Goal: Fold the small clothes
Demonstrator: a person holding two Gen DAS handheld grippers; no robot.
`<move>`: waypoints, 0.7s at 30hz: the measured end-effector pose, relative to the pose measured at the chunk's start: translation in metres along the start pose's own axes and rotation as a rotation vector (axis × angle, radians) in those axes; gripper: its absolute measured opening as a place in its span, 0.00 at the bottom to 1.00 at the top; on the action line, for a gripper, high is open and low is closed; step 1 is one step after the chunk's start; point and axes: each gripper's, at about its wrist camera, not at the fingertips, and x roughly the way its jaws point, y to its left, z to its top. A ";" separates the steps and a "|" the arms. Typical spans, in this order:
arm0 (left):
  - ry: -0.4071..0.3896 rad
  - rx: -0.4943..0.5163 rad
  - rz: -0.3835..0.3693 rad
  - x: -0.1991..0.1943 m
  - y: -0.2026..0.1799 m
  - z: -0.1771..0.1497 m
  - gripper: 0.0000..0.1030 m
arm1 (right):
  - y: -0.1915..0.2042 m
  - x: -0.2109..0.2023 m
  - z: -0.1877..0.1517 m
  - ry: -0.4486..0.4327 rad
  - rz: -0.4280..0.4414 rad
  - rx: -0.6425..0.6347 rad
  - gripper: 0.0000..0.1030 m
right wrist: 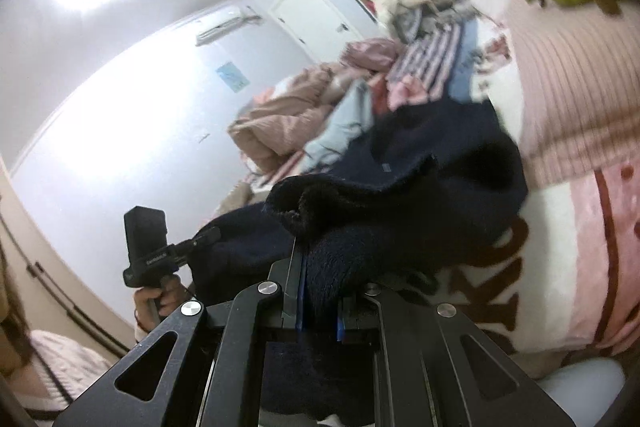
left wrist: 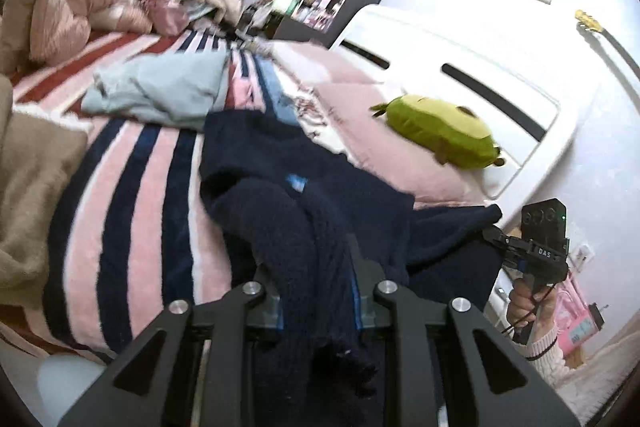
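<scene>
Fingers of the left gripper and the right gripper were both clamped on the navy fleece garment, lifted above the striped bed.

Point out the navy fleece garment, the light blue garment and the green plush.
navy fleece garment (left wrist: 320, 203), left wrist view, its middle.
light blue garment (left wrist: 168, 87), left wrist view, its centre.
green plush (left wrist: 436, 131), left wrist view, its body.

Bed under a pink, white and navy striped blanket. On it: navy garment partly lifted, light blue cloth behind, tan cloth at left, pink quilt heaped far back. Green plush on pink pillow by the white headboard.
</scene>
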 end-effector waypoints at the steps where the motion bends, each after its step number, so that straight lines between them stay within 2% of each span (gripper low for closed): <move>1: -0.007 0.004 0.004 -0.004 -0.001 0.002 0.19 | 0.005 0.000 0.003 -0.004 -0.008 -0.009 0.05; 5: -0.026 0.045 0.078 0.003 0.001 0.020 0.19 | 0.012 0.007 0.022 -0.022 -0.047 -0.034 0.05; 8: -0.025 0.047 0.103 0.023 0.013 0.039 0.19 | -0.002 0.021 0.047 -0.024 -0.117 -0.021 0.05; 12: 0.008 0.049 0.187 0.073 0.041 0.079 0.19 | -0.043 0.050 0.090 -0.021 -0.239 0.004 0.05; 15: 0.063 0.049 0.240 0.124 0.067 0.110 0.20 | -0.079 0.086 0.125 0.030 -0.341 0.008 0.05; 18: 0.143 0.041 0.279 0.172 0.091 0.127 0.20 | -0.119 0.125 0.146 0.100 -0.438 0.038 0.05; 21: 0.224 0.022 0.286 0.216 0.114 0.132 0.23 | -0.151 0.152 0.151 0.161 -0.475 0.068 0.05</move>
